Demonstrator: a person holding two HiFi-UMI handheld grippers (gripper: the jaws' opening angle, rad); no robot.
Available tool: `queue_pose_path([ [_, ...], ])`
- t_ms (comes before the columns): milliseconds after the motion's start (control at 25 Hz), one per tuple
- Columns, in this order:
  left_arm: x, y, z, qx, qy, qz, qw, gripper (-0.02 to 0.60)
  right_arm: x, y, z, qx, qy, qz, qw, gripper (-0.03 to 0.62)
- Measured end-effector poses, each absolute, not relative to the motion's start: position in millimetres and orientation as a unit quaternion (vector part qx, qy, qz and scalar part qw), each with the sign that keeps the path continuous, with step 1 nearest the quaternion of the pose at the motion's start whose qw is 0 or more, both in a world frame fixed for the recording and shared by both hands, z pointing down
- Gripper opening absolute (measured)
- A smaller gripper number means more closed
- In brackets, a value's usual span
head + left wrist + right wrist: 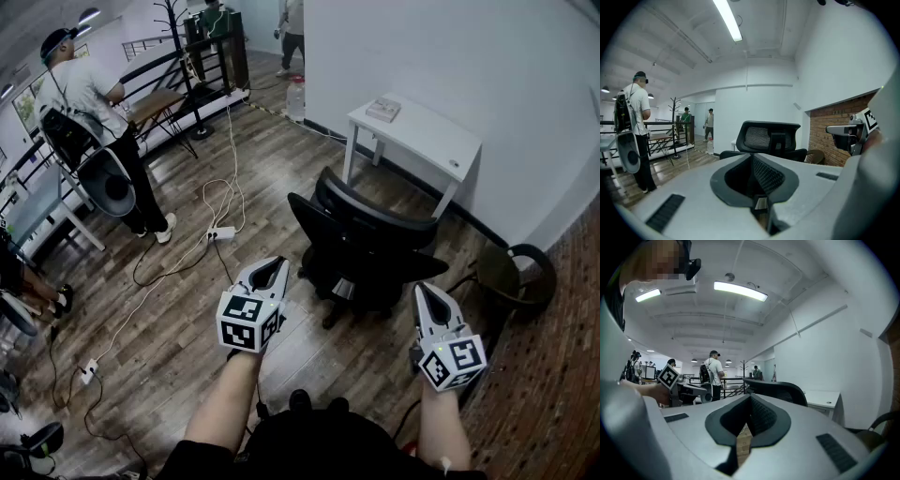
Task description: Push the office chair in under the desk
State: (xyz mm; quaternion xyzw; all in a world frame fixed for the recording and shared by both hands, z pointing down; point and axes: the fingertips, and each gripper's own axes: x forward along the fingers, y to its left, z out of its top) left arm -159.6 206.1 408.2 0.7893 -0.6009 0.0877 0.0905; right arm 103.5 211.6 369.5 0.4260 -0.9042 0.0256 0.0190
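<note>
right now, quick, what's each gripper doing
left grey two-jaw gripper: closed, holding nothing
right grey two-jaw gripper: closed, holding nothing

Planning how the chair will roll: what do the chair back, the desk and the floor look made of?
Office chair back: black mesh in a plastic-looking frame, weave visible. Desk: white, matte, probably painted wood or laminate. Floor: wood-look planks, grain and seams visible.
</note>
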Motion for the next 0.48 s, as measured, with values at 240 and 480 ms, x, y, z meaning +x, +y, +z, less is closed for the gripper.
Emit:
queue_pose_path([
  [240,-157.8,204.5,411.2,0.788,-0.602,0.088,0.094,0.025,107.0,209.0,375.4,0.428,-0.903,0.032,0.023,0.003],
  [480,-156.7,201.2,418.2,0.793,-0.594,0.089,0.097,0.025,104.7,207.8,381.7,0.431,-0.901,0.038,0.018,0.003],
])
